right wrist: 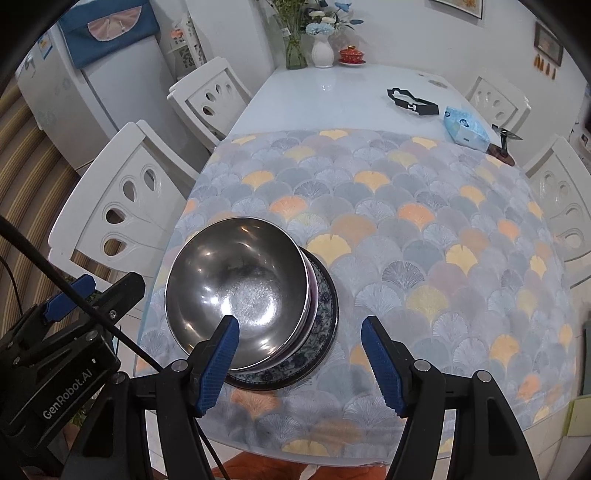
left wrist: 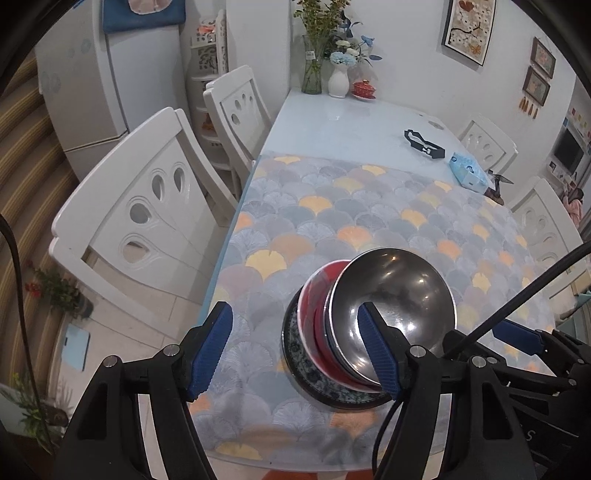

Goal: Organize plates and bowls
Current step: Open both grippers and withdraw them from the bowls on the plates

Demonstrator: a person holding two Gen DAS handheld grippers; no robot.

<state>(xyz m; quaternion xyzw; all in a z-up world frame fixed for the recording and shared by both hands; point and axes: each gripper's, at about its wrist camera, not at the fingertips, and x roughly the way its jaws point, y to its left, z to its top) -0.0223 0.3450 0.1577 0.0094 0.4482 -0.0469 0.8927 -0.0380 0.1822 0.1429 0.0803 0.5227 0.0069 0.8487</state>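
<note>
A steel bowl (right wrist: 236, 291) is sitting on top of a stack of dishes near the front edge of the counter (right wrist: 332, 88), on a fan-patterned mat (right wrist: 424, 229). Under it a red bowl (left wrist: 314, 295) is nesting, and a blue-patterned plate (right wrist: 321, 325) is carrying the whole stack.

The left gripper (left wrist: 295, 354) is hovering with its jaws standing wide and nothing between them; the stack is lying at its 1 o'clock, behind its right pad. The right gripper (right wrist: 304, 365) is likewise standing wide and holding nothing, with the stack at its 11 o'clock, behind its left pad.

At 12 o'clock, at the counter's far end, vases of flowers (right wrist: 317, 33) are standing; a blue tissue pack (right wrist: 465, 125) is lying at 2 o'clock. White chairs (left wrist: 147, 206) are lining the counter.
</note>
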